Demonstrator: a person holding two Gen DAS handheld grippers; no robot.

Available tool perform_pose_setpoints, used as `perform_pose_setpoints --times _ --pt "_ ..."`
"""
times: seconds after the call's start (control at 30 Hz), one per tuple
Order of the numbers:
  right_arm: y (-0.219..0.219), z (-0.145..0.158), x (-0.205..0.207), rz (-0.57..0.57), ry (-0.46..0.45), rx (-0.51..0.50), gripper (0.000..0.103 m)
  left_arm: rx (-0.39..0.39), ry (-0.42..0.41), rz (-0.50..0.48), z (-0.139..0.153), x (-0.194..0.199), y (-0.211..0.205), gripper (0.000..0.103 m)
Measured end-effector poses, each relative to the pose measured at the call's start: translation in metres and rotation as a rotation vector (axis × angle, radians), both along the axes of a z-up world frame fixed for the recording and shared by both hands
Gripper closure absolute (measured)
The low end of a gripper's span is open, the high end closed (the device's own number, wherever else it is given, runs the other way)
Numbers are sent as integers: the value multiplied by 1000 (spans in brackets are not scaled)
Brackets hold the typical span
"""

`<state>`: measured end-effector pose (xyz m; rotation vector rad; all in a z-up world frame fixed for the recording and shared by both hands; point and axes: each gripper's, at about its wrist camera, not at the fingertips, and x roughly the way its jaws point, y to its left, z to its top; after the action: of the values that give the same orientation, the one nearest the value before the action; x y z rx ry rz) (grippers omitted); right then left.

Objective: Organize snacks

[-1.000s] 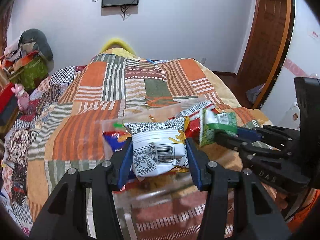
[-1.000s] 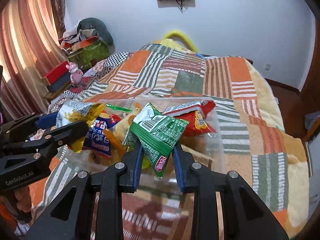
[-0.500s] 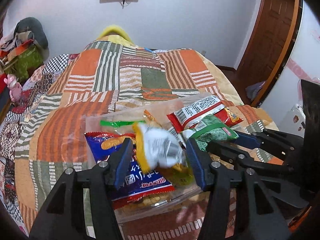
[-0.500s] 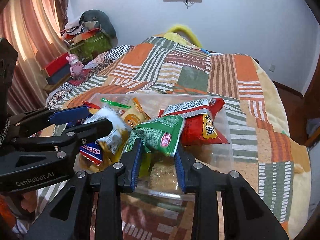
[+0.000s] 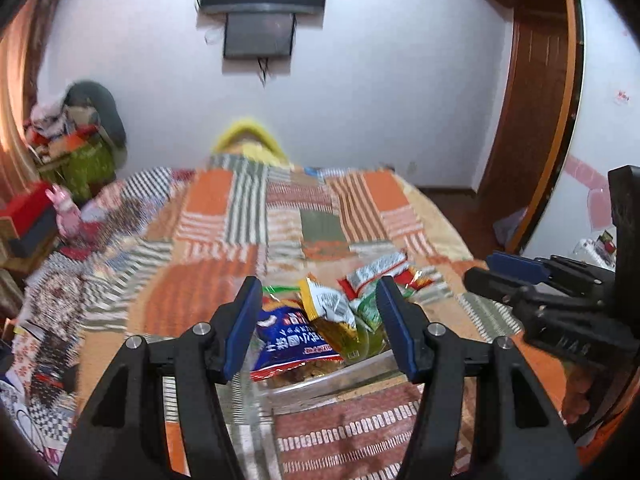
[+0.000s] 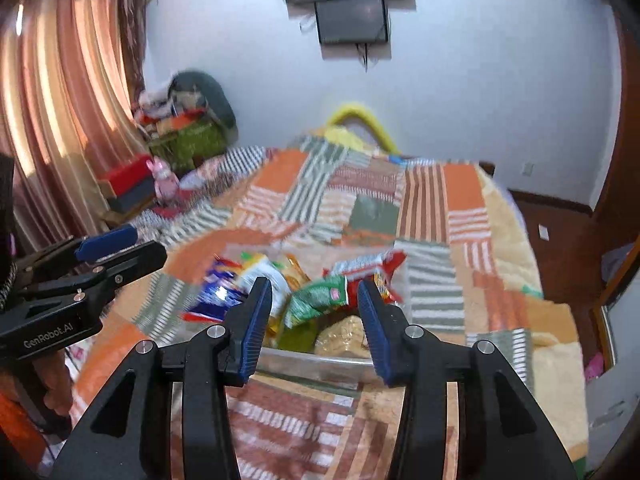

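Both grippers empty, fingers spread: left gripper point(image 5: 318, 322), right gripper point(image 6: 316, 320). Snack packets point(image 6: 316, 300) heaped in clear tray point(image 6: 320, 360) on bed blanket point(image 6: 432, 200), just beyond the fingertips. Risk: loose heap overhangs rim; a nudge could spill packets. Tray's near rim is close; open blanket far and right.

Box point(image 6: 320, 360): clear plastic, low-walled, on the bed ahead of me, heaped with snack packs.
Blue pack point(image 5: 294, 338): flat at the box's left, white lettering up.
Yellow-white pack point(image 5: 328, 312): tilted on the blue one, middle of the heap.
Green pack point(image 6: 318, 300): crumpled, leaning just right of it.
Red pack point(image 6: 370, 270): at the far right, touching the green one.
Tan pack point(image 6: 346, 334): low against the near wall.
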<state>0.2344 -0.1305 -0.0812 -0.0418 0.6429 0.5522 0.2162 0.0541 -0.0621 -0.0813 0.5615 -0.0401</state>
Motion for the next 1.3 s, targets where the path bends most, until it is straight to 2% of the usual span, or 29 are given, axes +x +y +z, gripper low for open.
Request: perform_pose_setpoints --times 0.1,0.3,0.37,0.43,0.6,0.77,0.93,1.0,1.3 --pt "-9 28 -25 -4 -63 39 61 -5 -54 17 23 -26 2 44" --pt "-24 61 -72 -10 -148 118 57 18 -172 37 60 -87 -3 41" --pt "-26 67 -84 -11 -169 130 56 28 -214 35 69 -107 -7 32" --pt "-28 71 -96 -12 -190 142 52 29 -242 27 75 -123 -10 27" --pt "-29 76 -116 -20 -232 158 34 36 -294 13 83 -152 -20 12" --pt "-26 76 -126 -46 -271 154 20 49 -326 25 84 -168 -27 4" --pt "-26 75 -133 -56 -291 146 12 31 -332 30 82 -174 -28 2" --pt "-27 74 -139 -65 -303 141 3 33 -335 36 81 -174 -29 1" --pt "-27 72 -146 -77 -312 127 0 31 -341 41 80 -175 -30 1"
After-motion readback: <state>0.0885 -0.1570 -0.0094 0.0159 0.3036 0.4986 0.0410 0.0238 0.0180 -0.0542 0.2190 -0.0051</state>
